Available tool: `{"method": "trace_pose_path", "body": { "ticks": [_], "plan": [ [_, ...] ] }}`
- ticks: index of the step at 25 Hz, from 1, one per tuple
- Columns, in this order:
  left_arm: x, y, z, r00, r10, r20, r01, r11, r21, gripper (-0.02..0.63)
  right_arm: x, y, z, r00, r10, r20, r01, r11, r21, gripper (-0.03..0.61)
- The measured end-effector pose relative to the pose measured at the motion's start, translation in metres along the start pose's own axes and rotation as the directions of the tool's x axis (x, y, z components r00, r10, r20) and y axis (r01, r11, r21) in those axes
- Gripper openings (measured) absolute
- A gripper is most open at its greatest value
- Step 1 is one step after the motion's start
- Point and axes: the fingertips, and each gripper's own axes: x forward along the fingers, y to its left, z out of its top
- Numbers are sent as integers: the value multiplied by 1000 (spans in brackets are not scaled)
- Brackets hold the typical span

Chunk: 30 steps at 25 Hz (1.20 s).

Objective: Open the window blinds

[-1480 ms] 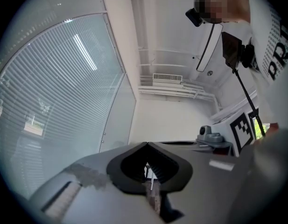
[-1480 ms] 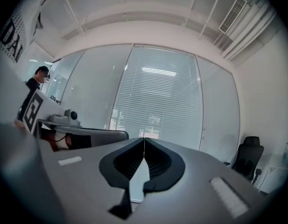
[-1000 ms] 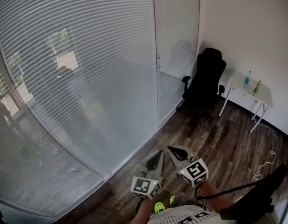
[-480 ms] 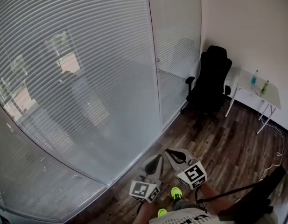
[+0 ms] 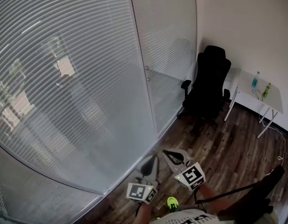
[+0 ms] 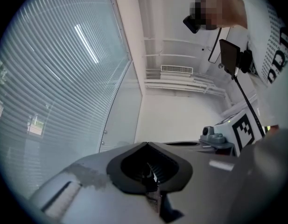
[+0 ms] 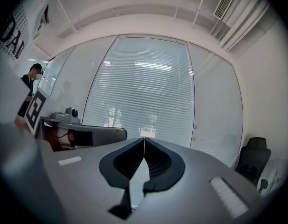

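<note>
White blinds [image 5: 64, 78] had drawn nearer ahead of the left tool [image 5: 155, 157] and right tool [image 5: 165, 152] — both closed, empty — so opening likely still awaited a grasp.

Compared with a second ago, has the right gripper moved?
Yes. In the head view the right gripper has come nearer the foot of the window blinds, with less floor showing between them.

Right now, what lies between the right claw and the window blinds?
Nothing stands there. The head view shows only bare wooden floor between the right claw and the window blinds; the right gripper view looks straight at them.
</note>
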Motion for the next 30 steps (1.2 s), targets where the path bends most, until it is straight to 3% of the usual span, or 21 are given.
{"method": "trace_pose_path", "body": {
  "ticks": [15,25,30],
  "plan": [
    [87,18,-6,1000,15,8,-15,998,61,-8,31,-80,-12,999,20,32,-20,1000,13,9],
    [149,106,-27,1000,-6,-1,6,1000,31,-8,118,-130,-33,1000,3,1,-3,1000,1,9],
    [193,151,10,1000,-16,-2,16,999,34,-8,176,-166,1,1000,-4,12,4,1000,8,9]
  ]
}}
